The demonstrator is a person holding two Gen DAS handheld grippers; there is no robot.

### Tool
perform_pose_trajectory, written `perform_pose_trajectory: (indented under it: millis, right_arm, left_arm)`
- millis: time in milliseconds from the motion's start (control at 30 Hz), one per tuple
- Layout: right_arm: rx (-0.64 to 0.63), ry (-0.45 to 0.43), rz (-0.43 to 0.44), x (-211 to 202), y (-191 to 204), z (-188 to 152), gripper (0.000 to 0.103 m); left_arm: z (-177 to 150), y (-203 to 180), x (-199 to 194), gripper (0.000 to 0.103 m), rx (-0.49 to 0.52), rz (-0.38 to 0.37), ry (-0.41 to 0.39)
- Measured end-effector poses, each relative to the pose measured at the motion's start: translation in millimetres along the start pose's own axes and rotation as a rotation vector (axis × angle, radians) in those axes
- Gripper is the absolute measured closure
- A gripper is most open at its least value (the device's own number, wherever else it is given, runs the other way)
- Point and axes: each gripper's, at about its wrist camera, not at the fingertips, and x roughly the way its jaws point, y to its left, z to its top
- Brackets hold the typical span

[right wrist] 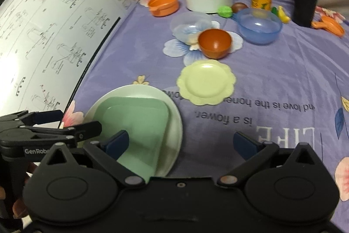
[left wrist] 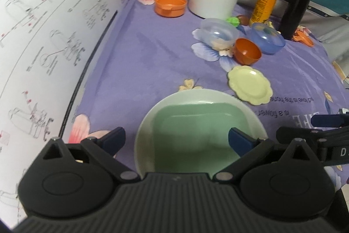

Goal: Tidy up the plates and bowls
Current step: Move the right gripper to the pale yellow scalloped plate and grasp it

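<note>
Green square plate (right wrist: 139, 124) lies flat, face up, inside the round pale plate (right wrist: 174, 121) at lower centre-left of the right wrist view. The square plate has no clear long axis; one corner points toward upper right of the frame. In the left wrist view the same stack (left wrist: 196, 115) fills lower centre.

Left gripper (left wrist: 176, 139): jaws spread wide, one finger outside the round plate's left rim, the other over its right side; nothing pinched. Right gripper (right wrist: 181, 141): jaws spread wide, left finger over the square plate, right finger over the bare purple cloth (right wrist: 283, 80); nothing pinched.

Yellow scalloped plate (right wrist: 206, 82) lies flat just beyond the stack, apart from it. Brown bowl (right wrist: 214, 42), clear bowl (right wrist: 187, 25) and blue bowl (right wrist: 258, 24) cluster farther up. Orange tub (right wrist: 163, 5) at upper left.

Printed white sheet (right wrist: 54, 25) bounds the left edge. Open cloth to the right of the stack.
</note>
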Motion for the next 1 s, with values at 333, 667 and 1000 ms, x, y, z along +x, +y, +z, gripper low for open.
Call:
perform_pose_trajectory:
  millis: [333,667,1000]
  right_arm:
    - [0.122,-0.017,-0.027,5,-51,11,0.0]
    - [0.247,-0.021,-0.049,25,-99,40,0.001]
    - [0.239,0.018,-0.024,60,-93,57,0.022]
  left_arm:
    - [30,-41,28,0.0,0.081,-0.023,-0.005]
    - [57,-83,77,0.0,0.152,-0.043,0.027]
    - [66,-91,115,0.015,0.125,-0.091,0.101]
